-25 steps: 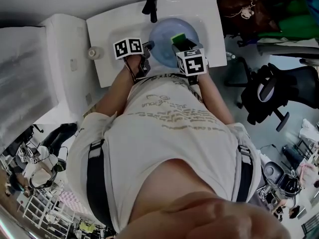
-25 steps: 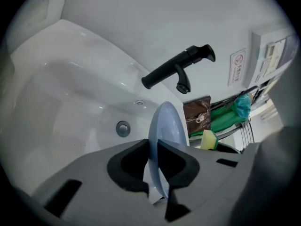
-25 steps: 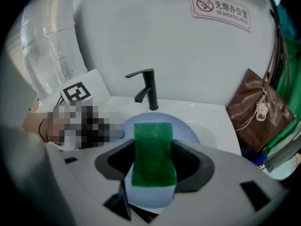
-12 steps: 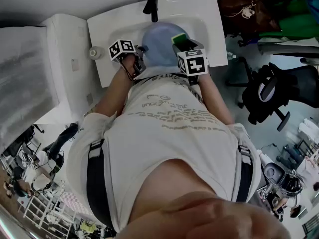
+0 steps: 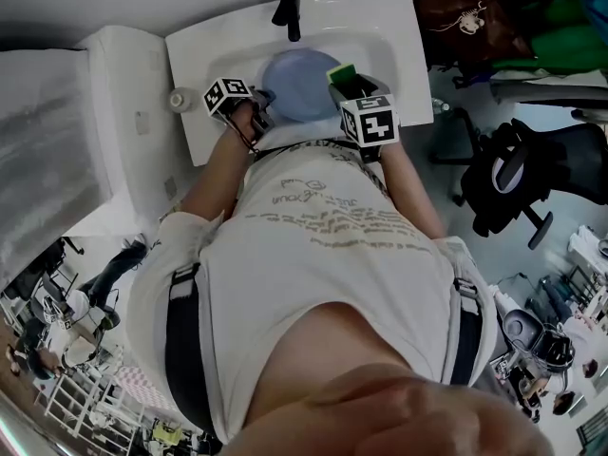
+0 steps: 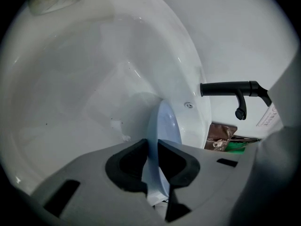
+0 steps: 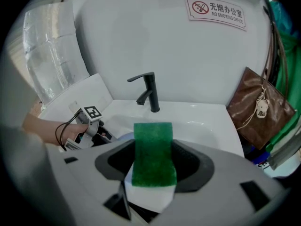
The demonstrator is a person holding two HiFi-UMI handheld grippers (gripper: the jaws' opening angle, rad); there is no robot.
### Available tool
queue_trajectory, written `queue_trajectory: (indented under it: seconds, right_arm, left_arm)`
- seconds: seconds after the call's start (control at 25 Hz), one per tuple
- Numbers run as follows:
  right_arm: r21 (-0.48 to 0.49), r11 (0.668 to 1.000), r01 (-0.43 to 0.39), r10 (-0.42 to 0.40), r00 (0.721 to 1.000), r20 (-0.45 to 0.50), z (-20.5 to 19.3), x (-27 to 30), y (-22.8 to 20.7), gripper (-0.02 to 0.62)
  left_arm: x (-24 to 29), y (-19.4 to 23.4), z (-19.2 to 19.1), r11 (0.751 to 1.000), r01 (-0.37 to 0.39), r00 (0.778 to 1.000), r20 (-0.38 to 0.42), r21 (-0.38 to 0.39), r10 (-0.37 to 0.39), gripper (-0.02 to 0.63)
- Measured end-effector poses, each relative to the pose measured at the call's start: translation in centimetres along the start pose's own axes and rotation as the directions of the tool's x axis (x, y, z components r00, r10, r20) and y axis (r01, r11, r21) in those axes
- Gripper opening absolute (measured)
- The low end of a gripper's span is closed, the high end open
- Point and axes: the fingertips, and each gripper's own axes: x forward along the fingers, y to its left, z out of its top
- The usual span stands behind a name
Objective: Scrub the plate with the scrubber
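Head view: white sink [image 5: 204,60] on the bench, black faucet [image 5: 287,12] at its 12 o'clock edge

- Pale blue plate [image 5: 296,85] sits in the basin, directly below the faucet spout and tilted up on edge rather than lying flat
- Left gripper [image 5: 262,118] meets the plate at about its 8 o'clock rim. In the left gripper view the rim runs edge-on between the two dark pads, both pads against it: clenched on the plate. Its jaws have just been opening a little, with the rim between them
- Right gripper [image 5: 344,82] at the plate's 3 o'clock side, clamped on the scrubber [image 5: 341,72]. In the right gripper view the green face is uppermost, the white layer beneath, and the pads squeeze it from both sides
- Scrubber lies at or just over the plate's right rim; cannot tell whether it touches
- Brown bag [image 7: 256,112] hangs at 3 o'clock of the sink, with a no-smoking sign [image 7: 215,12] on the wall above
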Motion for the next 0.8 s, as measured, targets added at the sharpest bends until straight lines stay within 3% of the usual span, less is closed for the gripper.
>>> queue_trajectory:
  seconds: [0.28, 0.6, 0.8]
  right_arm:
    - [-0.055, 0.997, -0.054, 0.057, 0.997, 0.049, 0.7, -0.5, 0.8, 0.242]
    - [-0.003, 0.999, -0.054, 0.053, 0.983, 0.176, 3.0, -1.6, 0.0, 0.238]
    - [-0.007, 0.997, -0.08, 0.079, 0.963, 0.258, 4.2, -2.3, 0.3, 0.238]
  left_arm:
    - [0.3, 0.5, 0.5, 0.999, 0.008, 0.999, 0.032, -0.052, -0.006, 0.066]
    - [0.7, 1.0, 0.3, 0.99, 0.049, 0.999, 0.031, -0.136, -0.045, 0.066]
    - [0.2, 0.6, 0.9, 0.995, 0.06, 0.997, 0.044, -0.084, -0.056, 0.124]
